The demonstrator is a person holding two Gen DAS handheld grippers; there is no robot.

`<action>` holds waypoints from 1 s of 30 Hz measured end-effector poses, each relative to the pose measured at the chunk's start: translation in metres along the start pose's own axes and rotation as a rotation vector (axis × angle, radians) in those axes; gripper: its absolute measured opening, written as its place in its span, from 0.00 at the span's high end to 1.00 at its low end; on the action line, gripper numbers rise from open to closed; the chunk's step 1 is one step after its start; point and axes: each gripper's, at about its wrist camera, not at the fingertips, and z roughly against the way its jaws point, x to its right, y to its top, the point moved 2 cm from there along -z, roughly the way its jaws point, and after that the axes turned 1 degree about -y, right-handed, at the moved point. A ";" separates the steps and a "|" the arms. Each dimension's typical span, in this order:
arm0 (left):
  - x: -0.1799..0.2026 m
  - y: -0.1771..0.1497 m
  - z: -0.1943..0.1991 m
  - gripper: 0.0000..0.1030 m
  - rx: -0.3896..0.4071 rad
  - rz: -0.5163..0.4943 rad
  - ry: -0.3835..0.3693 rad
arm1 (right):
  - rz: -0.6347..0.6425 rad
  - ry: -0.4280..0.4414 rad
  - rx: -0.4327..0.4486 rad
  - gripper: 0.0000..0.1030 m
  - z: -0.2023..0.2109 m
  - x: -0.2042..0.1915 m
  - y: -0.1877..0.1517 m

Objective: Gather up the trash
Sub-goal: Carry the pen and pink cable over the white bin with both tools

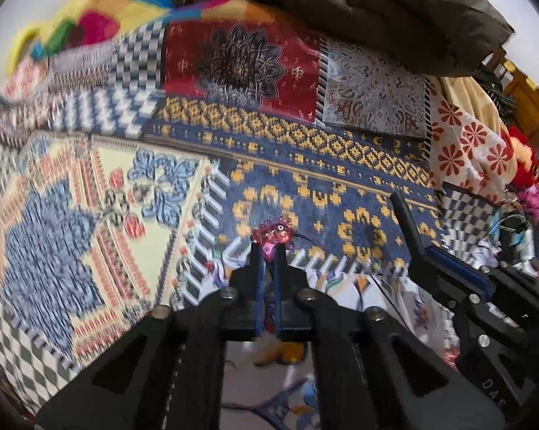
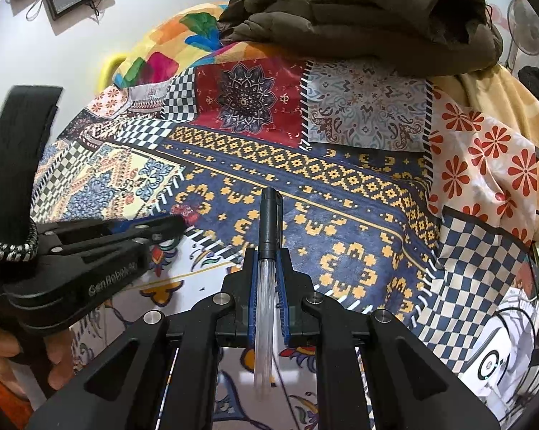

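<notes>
Left wrist: jaws pinch red wrapper (image 1: pixel 271 235), prob. candy.

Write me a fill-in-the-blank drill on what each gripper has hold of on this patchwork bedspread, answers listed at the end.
1. The right gripper is shut on a pen with a clear barrel and a ____ cap.
2. The left gripper is shut on a small crumpled ____ wrapper.
3. A dark ____ jacket lies heaped at the far end of the patchwork bedspread.
4. In the right wrist view, the left gripper comes in from the ____ side.

Missing words: black; red; brown; left
</notes>
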 end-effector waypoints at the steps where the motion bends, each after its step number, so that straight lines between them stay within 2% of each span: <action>1: -0.002 -0.001 0.003 0.98 -0.002 0.013 -0.011 | -0.003 0.002 0.001 0.91 0.002 -0.001 -0.001; 6: -0.005 -0.009 0.028 0.98 0.024 0.001 0.024 | 0.004 0.004 0.010 0.91 0.018 -0.011 0.000; 15: -0.007 -0.025 0.106 0.98 0.112 -0.010 0.040 | 0.019 0.010 0.047 0.91 0.064 -0.035 0.003; 24: -0.028 -0.051 0.202 0.98 0.214 0.020 0.079 | 0.064 0.030 0.116 0.91 0.125 -0.080 0.009; 30: -0.051 -0.077 0.262 0.98 0.274 0.056 0.109 | 0.115 0.047 0.157 0.91 0.162 -0.124 0.001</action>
